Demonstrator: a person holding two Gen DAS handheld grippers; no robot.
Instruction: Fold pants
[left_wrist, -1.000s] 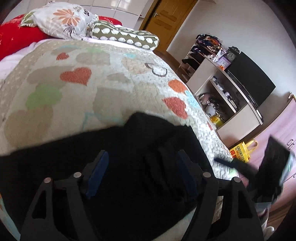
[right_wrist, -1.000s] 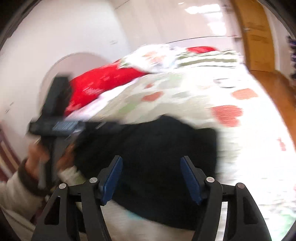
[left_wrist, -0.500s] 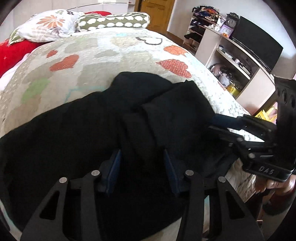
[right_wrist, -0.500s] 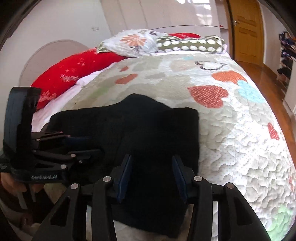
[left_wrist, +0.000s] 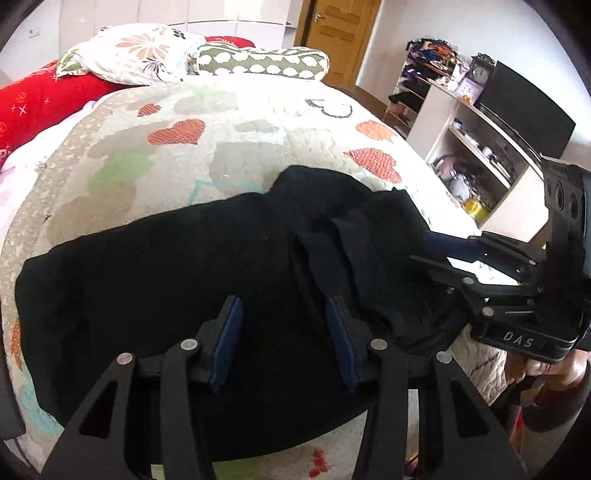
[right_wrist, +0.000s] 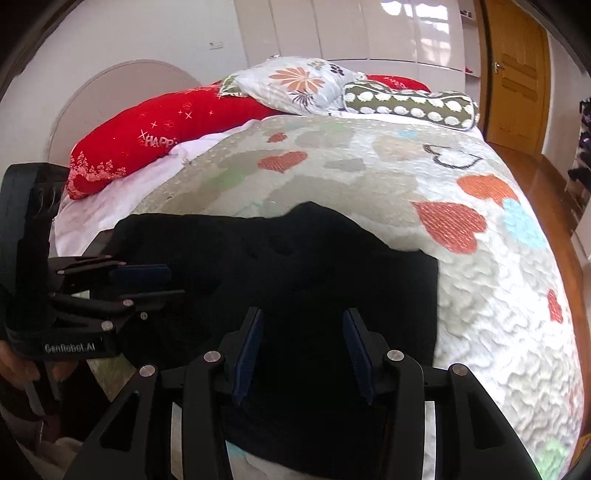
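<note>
Black pants (left_wrist: 166, 277) lie spread across the near part of the heart-patterned quilt (left_wrist: 221, 147), with a bunched fold at their right end. My left gripper (left_wrist: 284, 332) hangs low over the middle of the pants, its blue pads (left_wrist: 229, 332) partly apart and black cloth showing between them. In the right wrist view the pants (right_wrist: 295, 266) fill the foreground. My right gripper (right_wrist: 303, 354) stands half open over them. The left gripper (right_wrist: 147, 284) reaches in at their left edge. The right gripper (left_wrist: 432, 254) points at the bunched right end. No pad visibly presses on cloth.
Pillows (right_wrist: 295, 85) and a red bolster (right_wrist: 166, 125) lie at the head of the bed. A shelf unit with a dark screen (left_wrist: 524, 107) stands to the right, and a wooden door (right_wrist: 517, 74) behind. A hand (left_wrist: 543, 369) holds the right gripper.
Both grippers' jaws have narrowed from wide to half apart. Both have come in closer over the pants, and the right gripper has reached the bunched right end.
</note>
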